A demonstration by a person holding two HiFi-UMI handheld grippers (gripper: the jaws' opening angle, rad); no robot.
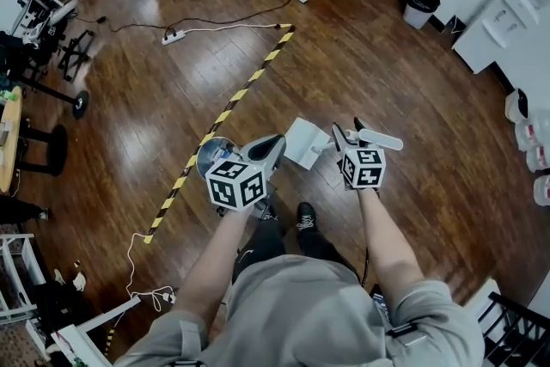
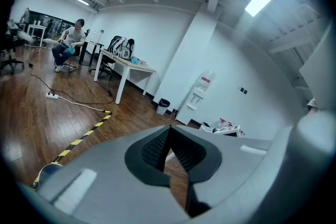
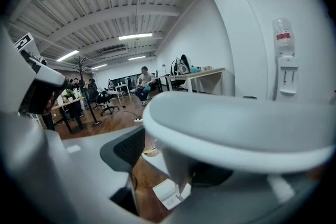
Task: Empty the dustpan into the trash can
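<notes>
While the right tool (image 1: pixel 348 133) seemed to pinch the white dustpan (image 1: pixel 301 140), holding it off the floor (image 1: pixel 361 56) for carrying, the left tool (image 1: pixel 273 146) was closed on nothing and the trash can (image 1: pixel 421 6) stood far away.

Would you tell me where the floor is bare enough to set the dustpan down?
The wood floor ahead is bare between the striped tape and the white cabinets. Left of the tape is also free, up to the power strip. Crowded: stands at the left edge, jugs along the right wall.
</notes>
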